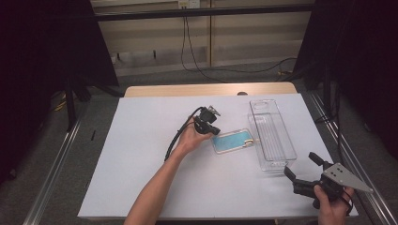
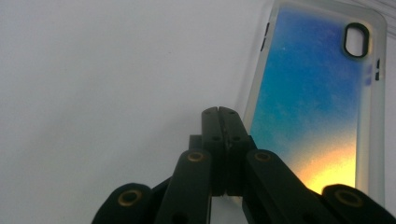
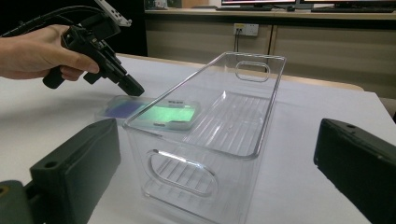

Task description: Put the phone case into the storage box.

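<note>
On the white table (image 1: pixel 141 154), the left gripper (image 1: pixel 215 130) touches the phone case (image 1: pixel 233 140) at its nine o'clock end, clear bin (image 1: pixel 272 136) at three.

The bench (image 1: pixel 141 154) is covered by a white sheet, with a strip of bare wood showing along its far edge. A phone case (image 1: pixel 232 141), blue fading to yellow, lies flat near the middle. Just beside it on the right stands a clear plastic bin (image 1: pixel 272 134), long and narrow.

Open white table (image 1: pixel 141 154) ahead and left of my left gripper (image 1: pixel 215 131), whose closed jaws sit at the phone case (image 1: pixel 231 141); the clear bin (image 1: pixel 272 136) walls off the case's far side, between it and my right gripper (image 1: pixel 300 165).
</note>
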`<state>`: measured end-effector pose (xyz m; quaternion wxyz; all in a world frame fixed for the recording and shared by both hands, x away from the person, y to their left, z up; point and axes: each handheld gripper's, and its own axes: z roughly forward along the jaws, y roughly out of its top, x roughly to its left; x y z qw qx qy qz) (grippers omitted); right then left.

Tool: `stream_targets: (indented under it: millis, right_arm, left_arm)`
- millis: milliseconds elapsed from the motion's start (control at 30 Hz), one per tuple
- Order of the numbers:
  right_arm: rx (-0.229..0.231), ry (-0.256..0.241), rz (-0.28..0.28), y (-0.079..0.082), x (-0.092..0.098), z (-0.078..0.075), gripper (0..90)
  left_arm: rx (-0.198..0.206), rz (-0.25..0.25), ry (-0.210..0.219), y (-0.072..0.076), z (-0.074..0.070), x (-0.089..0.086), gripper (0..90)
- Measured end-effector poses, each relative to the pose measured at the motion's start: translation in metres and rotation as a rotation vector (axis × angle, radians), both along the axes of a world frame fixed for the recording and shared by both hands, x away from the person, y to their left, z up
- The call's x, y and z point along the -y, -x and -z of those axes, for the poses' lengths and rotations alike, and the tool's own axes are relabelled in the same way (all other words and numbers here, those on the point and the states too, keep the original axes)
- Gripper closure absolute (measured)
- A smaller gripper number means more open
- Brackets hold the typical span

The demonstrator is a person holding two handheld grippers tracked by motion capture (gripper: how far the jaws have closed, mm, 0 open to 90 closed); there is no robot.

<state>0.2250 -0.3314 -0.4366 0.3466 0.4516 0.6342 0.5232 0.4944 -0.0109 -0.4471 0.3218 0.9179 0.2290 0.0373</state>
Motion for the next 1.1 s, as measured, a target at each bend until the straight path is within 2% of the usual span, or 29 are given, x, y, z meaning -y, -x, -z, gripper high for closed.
stream_targets:
  millis: [133,500,600,633,700,900,967,1000,1100]
  right_arm:
    - [-0.001,-0.002,0.003,0.000,0.000,0.000,0.0]
    - [0.000,0.002,0.002,0.000,0.000,0.000,0.0]
    - [0.000,0.003,0.001,0.000,0.000,0.000,0.0]
    - [0.000,0.003,0.001,0.000,0.000,0.000,0.0]
    - [0.001,0.003,0.000,0.000,0.000,0.000,0.0]
    - [0.000,0.000,0.003,0.000,0.000,0.000,0.0]
    - [0.001,0.001,0.003,0.000,0.000,0.000,0.0]
    - [0.001,0.001,0.003,0.000,0.000,0.000,0.0]
    - [0.001,0.004,0.001,0.000,0.000,0.000,0.0]
  left_arm:
    - [0.002,0.015,-0.018,0.004,-0.001,-0.001,90.0]
    - [0.002,0.021,-0.009,0.010,-0.001,-0.005,90.0]
    - [0.002,0.020,-0.005,0.010,-0.001,-0.006,89.8]
    - [-0.003,0.004,0.013,0.012,0.000,-0.007,89.9]
    - [-0.002,0.013,0.013,0.012,0.001,-0.009,89.9]
    - [-0.009,-0.006,0.029,0.015,0.001,-0.010,90.0]
    - [-0.004,0.004,0.020,0.015,0.001,-0.011,90.0]
    - [-0.006,-0.005,0.035,0.016,0.002,-0.012,90.0]
    - [-0.009,-0.007,0.038,0.017,0.002,-0.013,90.0]
